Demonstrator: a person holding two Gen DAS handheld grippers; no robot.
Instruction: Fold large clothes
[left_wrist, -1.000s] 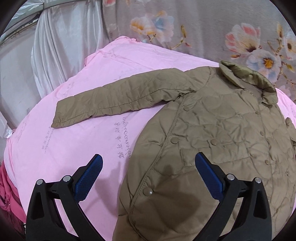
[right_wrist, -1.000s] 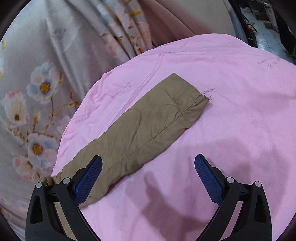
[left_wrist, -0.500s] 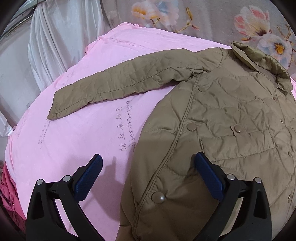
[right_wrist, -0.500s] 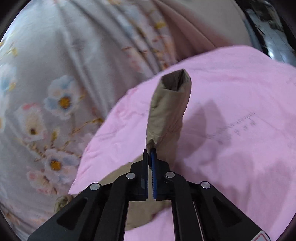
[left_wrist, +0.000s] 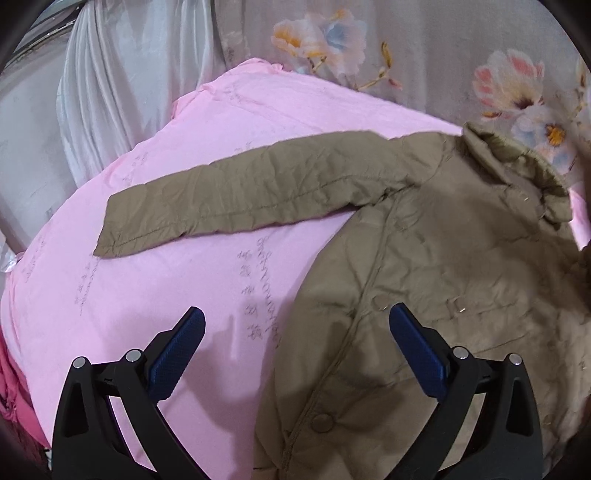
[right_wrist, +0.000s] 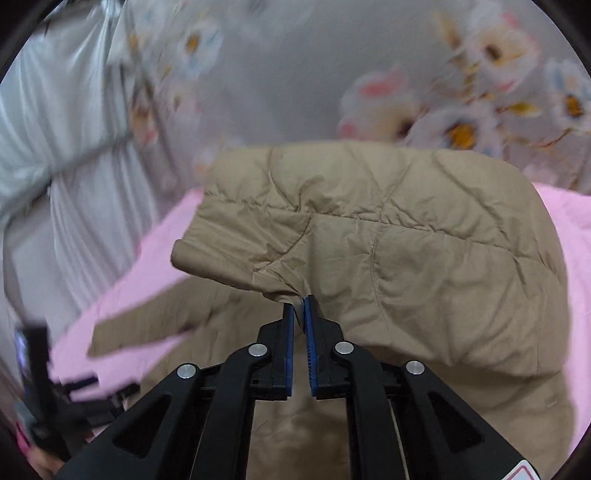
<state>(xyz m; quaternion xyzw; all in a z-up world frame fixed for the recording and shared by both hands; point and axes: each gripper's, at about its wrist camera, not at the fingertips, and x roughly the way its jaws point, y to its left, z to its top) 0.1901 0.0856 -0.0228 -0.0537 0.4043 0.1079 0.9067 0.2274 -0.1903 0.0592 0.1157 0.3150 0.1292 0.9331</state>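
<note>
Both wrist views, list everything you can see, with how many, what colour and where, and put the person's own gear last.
jacket: one, khaki quilted, spread on the sheet, collar toward the curtain.
left sleeve: one, khaki, lying flat and stretched out on the sheet.
right sleeve: one, khaki, lifted and carried over the jacket body.
sheet: one, pink with faint printed writing, covering the surface.
floral curtain: one, grey with pink and blue flowers, behind the surface.
plain curtain: one, white satin, far left.
left tongs: black with blue pads, open, empty, above the jacket's edge.
right tongs: black with blue pads, pinching the right sleeve's fabric; jaws have just eased slightly.
</note>
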